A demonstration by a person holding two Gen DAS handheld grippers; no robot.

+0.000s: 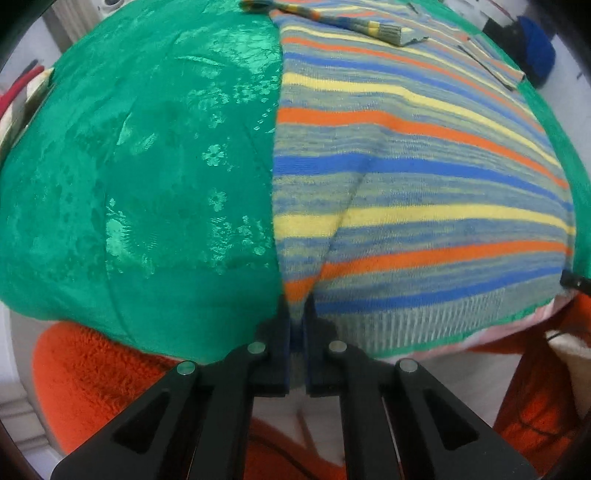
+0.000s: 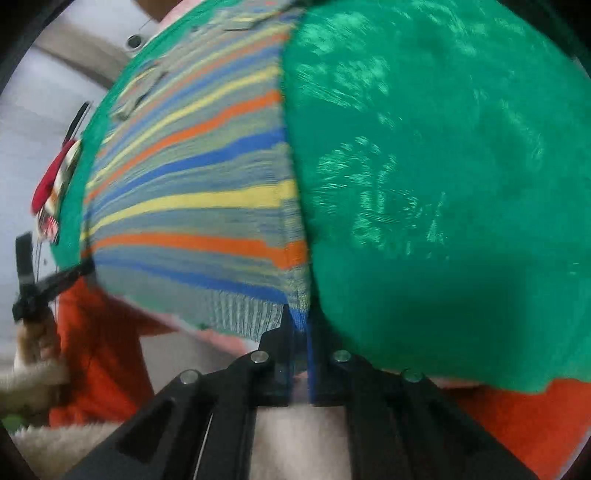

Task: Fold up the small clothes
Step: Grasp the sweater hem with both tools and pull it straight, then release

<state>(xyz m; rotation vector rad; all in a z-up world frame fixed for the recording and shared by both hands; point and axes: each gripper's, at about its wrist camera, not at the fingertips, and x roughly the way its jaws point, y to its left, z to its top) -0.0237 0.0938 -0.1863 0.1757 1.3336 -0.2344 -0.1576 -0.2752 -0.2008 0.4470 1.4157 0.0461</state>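
A small striped knit sweater [image 1: 406, 177] in blue, orange, yellow and grey lies flat on a green floral cloth [image 1: 147, 166]. My left gripper [image 1: 296, 299] is shut on the sweater's near left hem corner, and a crease runs up from the pinch. In the right wrist view my right gripper [image 2: 300, 317] is shut on the sweater's [image 2: 192, 206] near right hem corner, beside the green cloth [image 2: 443, 184]. The left gripper [image 2: 48, 284] also shows at the far left of that view. A folded sleeve [image 1: 332, 18] lies across the sweater's far end.
An orange fleece garment [image 1: 96, 376] hangs below the table's near edge, also in the right wrist view [image 2: 517, 413]. A blue object [image 1: 535, 51] sits beyond the far right corner. Red and white items [image 2: 55, 177] lie off the left edge.
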